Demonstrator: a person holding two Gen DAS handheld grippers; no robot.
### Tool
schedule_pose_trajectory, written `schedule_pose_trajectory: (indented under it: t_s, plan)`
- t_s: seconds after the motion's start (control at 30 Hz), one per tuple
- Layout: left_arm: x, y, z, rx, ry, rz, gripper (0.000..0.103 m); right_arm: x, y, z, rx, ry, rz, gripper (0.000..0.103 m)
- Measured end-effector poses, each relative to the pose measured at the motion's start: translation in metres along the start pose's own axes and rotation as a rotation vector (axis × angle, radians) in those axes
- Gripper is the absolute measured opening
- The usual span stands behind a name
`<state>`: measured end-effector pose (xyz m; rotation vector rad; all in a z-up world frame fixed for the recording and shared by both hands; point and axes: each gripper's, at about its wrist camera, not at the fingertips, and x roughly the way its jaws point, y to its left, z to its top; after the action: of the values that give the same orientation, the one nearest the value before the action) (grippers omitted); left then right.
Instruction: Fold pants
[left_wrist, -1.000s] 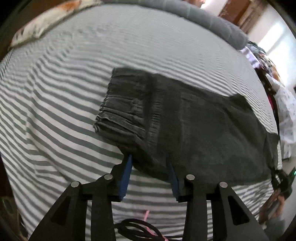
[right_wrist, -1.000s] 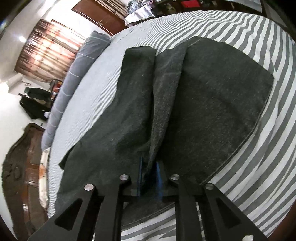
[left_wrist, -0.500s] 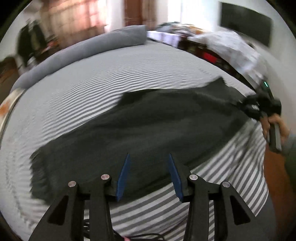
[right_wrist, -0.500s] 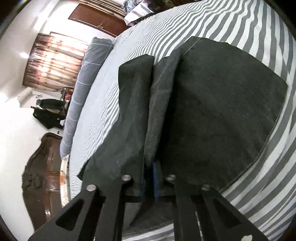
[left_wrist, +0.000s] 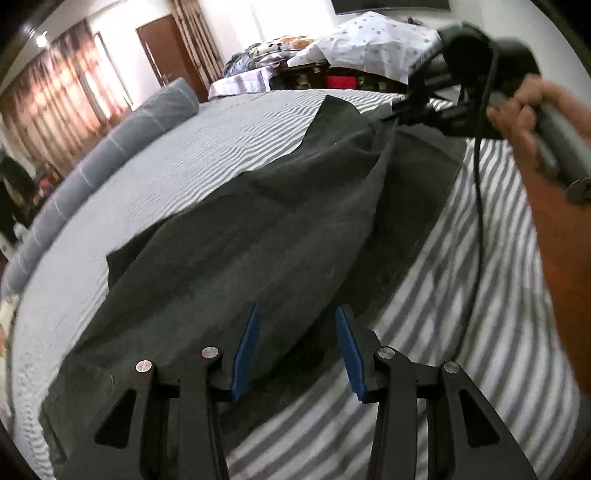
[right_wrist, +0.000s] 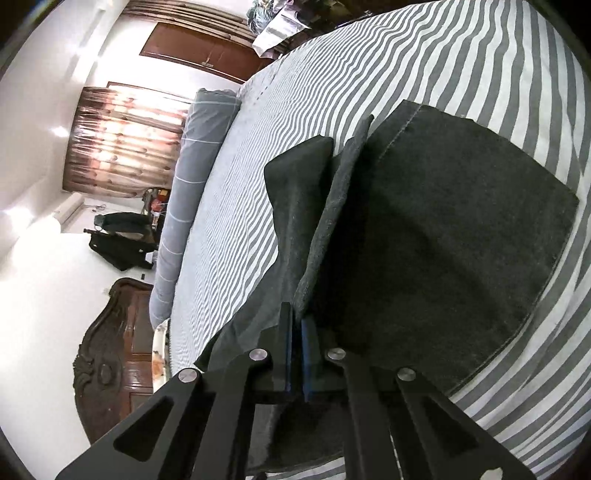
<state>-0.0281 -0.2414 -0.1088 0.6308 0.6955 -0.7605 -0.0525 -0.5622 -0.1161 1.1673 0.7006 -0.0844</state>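
No readable writing; right tool (right_wrist: 295, 347) clamped on the dark pants (right_wrist: 443, 240), left tool (left_wrist: 295, 350) apart above them

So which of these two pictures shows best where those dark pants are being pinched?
The right wrist view: the right gripper has its blue pads closed on a raised ridge of the pants, close up. The left wrist view shows the same pinch far off and blurred, at the pants' far end, while the left gripper is open above the cloth.
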Motion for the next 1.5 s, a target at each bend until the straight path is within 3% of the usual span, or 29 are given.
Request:
schedule_pose_trajectory:
  t_s: [0.17, 0.23, 0.27, 0.37, 0.8, 0.93, 1.17, 1.33, 1.5]
  plan:
    - [0.028, -0.010, 0.024, 0.016, 0.004, 0.049, 0.044, -0.003, 0.001, -0.001, -0.010, -0.007, 0.037, 0.005]
    - [0.037, -0.009, 0.031, 0.015, 0.020, 0.027, 0.033, -0.003, -0.002, -0.001, -0.027, -0.009, 0.039, 0.007]
    - [0.041, -0.008, 0.034, -0.001, 0.030, 0.000, 0.016, -0.002, -0.003, 0.000, -0.032, -0.010, 0.037, 0.008]
    - [0.045, -0.004, 0.039, -0.035, 0.043, -0.039, 0.007, 0.000, -0.015, 0.005, -0.013, -0.024, 0.023, 0.008]
    - [0.041, -0.005, 0.036, -0.032, 0.038, -0.060, 0.007, 0.026, -0.051, 0.067, 0.101, -0.085, -0.055, 0.009]
    - [0.038, -0.004, 0.039, -0.025, 0.034, -0.058, 0.007, 0.018, -0.041, 0.083, 0.074, -0.117, -0.067, 0.005]
    - [0.012, -0.004, 0.045, 0.005, -0.020, -0.086, 0.007, -0.043, -0.009, 0.076, -0.050, -0.213, -0.100, 0.004]
    - [0.000, -0.011, 0.040, 0.062, -0.025, -0.128, 0.006, -0.067, -0.028, 0.056, -0.069, -0.206, -0.193, 0.004]
    - [-0.004, -0.021, 0.025, 0.127, -0.019, -0.140, 0.006, -0.077, -0.047, 0.037, -0.038, -0.217, -0.217, 0.004]
